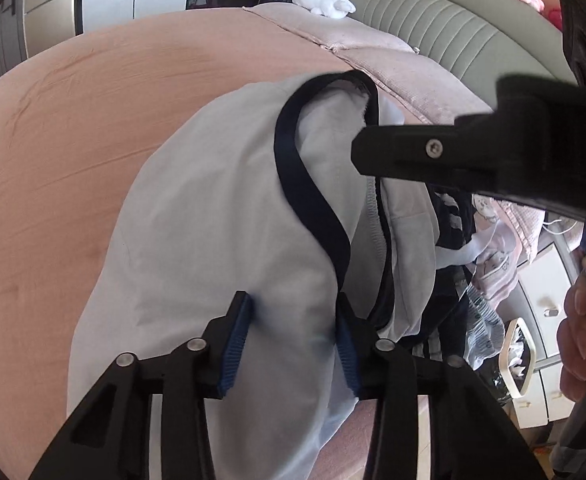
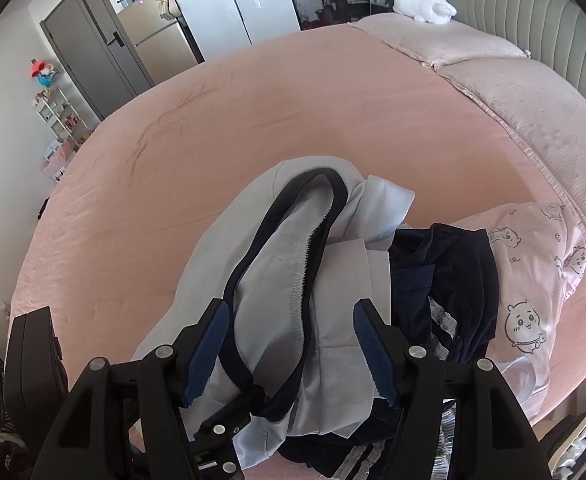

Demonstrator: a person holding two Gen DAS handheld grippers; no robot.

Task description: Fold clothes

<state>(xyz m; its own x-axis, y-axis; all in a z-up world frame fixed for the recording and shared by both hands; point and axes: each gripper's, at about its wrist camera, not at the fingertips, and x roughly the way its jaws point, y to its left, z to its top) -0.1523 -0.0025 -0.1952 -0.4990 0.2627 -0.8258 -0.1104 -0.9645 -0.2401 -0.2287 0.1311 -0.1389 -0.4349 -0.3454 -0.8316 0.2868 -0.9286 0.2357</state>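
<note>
Garment: light blue top (image 1: 213,216) with dark navy neckline trim (image 1: 305,184), bunched on the pink bed sheet (image 1: 73,128).
Long axis: runs from the near bed edge away toward the headboard (image 1: 433,12); neckline loop points to the far end.
Location: near edge of the bed, beside a dark navy garment (image 2: 445,280) and a pink printed garment (image 2: 533,280), which lie to its right.
Left gripper (image 1: 291,344): jaws partly open; blue pads press into a raised fold of light blue cloth that fills the gap between them. Firm clamping cannot be confirmed.
Right gripper (image 2: 293,344): jaws wide open; collar and trim lie between the pads, with no pinch visible.
Relation to jaws: cloth sits between both finger pairs, neckline extending forward beyond the fingertips.
Background: white plush toy (image 2: 425,6) by the headboard.
</note>
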